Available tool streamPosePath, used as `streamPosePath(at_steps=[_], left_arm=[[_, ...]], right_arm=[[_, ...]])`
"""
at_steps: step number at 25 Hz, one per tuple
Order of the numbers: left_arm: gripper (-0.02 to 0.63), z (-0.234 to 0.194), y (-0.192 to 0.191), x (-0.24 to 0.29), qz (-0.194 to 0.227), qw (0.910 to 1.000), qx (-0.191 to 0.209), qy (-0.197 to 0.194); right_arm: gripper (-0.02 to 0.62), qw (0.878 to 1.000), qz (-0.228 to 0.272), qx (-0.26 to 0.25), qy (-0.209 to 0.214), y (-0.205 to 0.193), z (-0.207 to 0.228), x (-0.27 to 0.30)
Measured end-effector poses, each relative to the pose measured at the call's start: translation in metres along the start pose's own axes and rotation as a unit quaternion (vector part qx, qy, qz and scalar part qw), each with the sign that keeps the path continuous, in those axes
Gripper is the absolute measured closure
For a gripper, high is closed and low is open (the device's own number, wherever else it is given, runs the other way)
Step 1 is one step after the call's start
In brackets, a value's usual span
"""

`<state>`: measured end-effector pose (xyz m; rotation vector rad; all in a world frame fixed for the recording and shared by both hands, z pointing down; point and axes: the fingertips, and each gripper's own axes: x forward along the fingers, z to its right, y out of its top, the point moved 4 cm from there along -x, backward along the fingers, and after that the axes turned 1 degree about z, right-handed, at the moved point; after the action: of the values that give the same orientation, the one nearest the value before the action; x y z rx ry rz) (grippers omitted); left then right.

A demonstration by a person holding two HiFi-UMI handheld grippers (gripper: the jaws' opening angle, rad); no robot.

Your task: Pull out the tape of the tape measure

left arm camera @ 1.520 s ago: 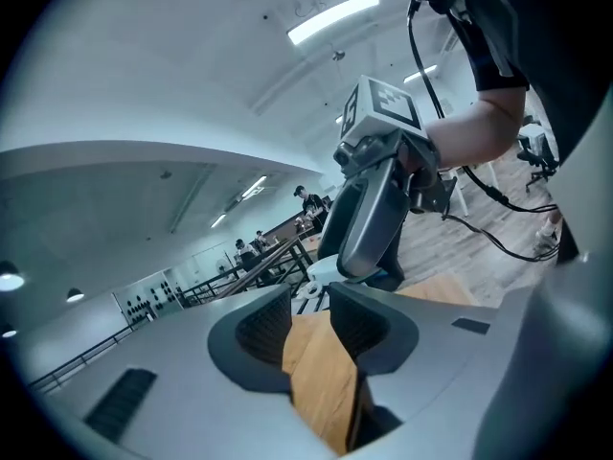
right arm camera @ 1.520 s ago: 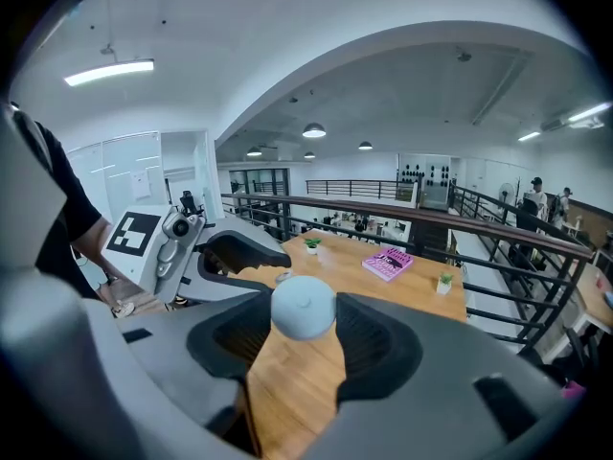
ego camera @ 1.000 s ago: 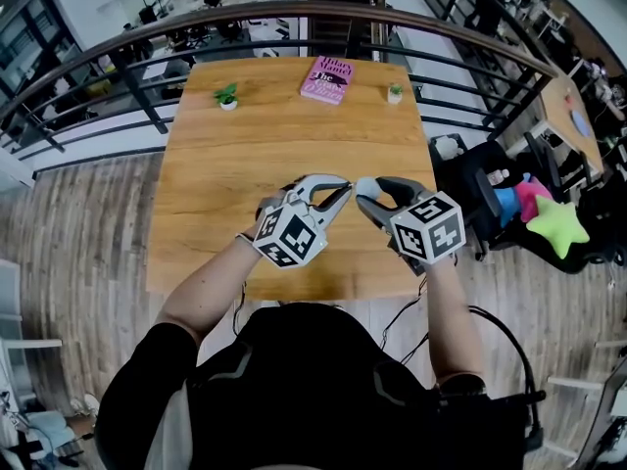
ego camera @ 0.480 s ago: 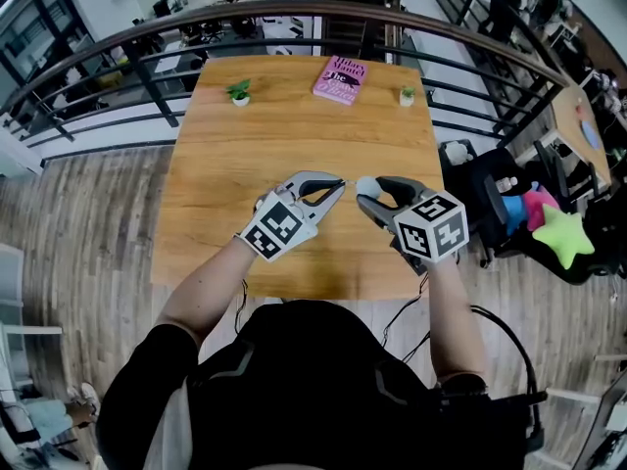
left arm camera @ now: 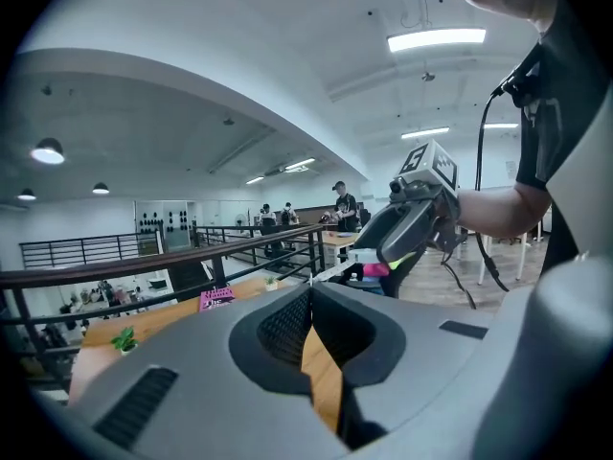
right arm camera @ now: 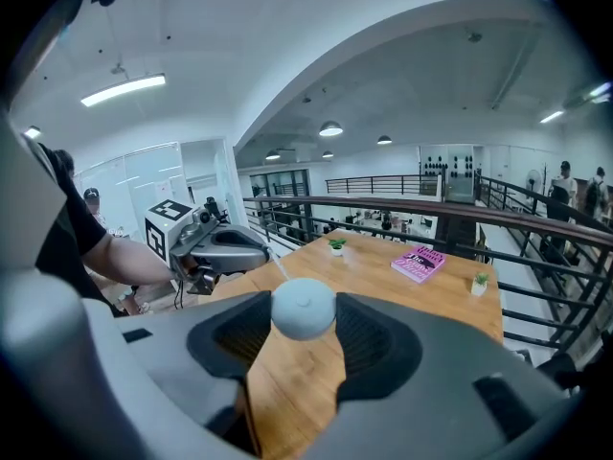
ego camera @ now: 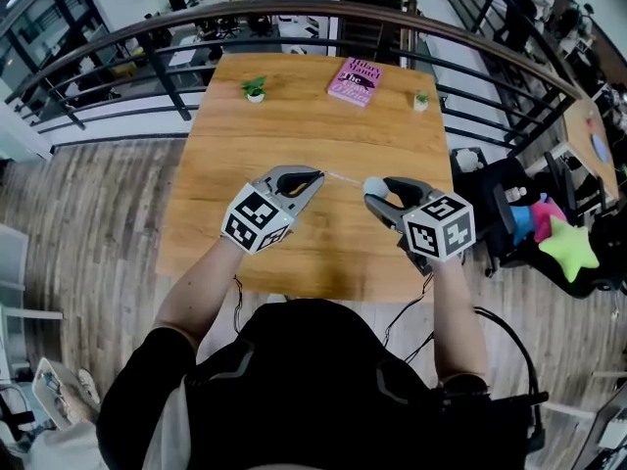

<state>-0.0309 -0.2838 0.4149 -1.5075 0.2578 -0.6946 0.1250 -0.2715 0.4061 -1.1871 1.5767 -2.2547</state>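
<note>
Tape measure: grey puck, white tape

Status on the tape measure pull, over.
Left gripper shut on the end of the tape. Right gripper clamped on the round tape measure. Tape runs straight between them, above the table. Book and plants far off, not in the way.

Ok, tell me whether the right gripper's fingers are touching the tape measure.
Touching. The right gripper view shows the round grey tape measure wedged between both fingers, with the pads against its sides and no gap.
</note>
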Motion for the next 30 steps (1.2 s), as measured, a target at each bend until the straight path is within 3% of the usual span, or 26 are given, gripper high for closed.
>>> streamPosePath(at_steps=[9,17,24,30], left_arm=[[0.577,-0.032,-0.013,-0.039,-0.009,0.9981,-0.041,0.045],[0.577,-0.053,-0.019,-0.068,-0.021,0.9950,-0.053,0.082],[0.577,-0.058,-0.025,-0.083,-0.030,0.9934,-0.058,0.094],[0.577,-0.069,-0.032,-0.100,-0.030,0.9893,-0.074,0.122]], right_arm=[[0.380,1.000,-0.005,0.004,-0.004,-0.001,0.008,0.004],[0.380,1.000,-0.010,0.012,-0.019,-0.004,0.019,0.001],[0.380,1.000,-0.007,0.021,0.000,-0.006,0.013,0.002],[0.382,0.999,-0.011,0.025,-0.020,-0.014,0.023,-0.006]])
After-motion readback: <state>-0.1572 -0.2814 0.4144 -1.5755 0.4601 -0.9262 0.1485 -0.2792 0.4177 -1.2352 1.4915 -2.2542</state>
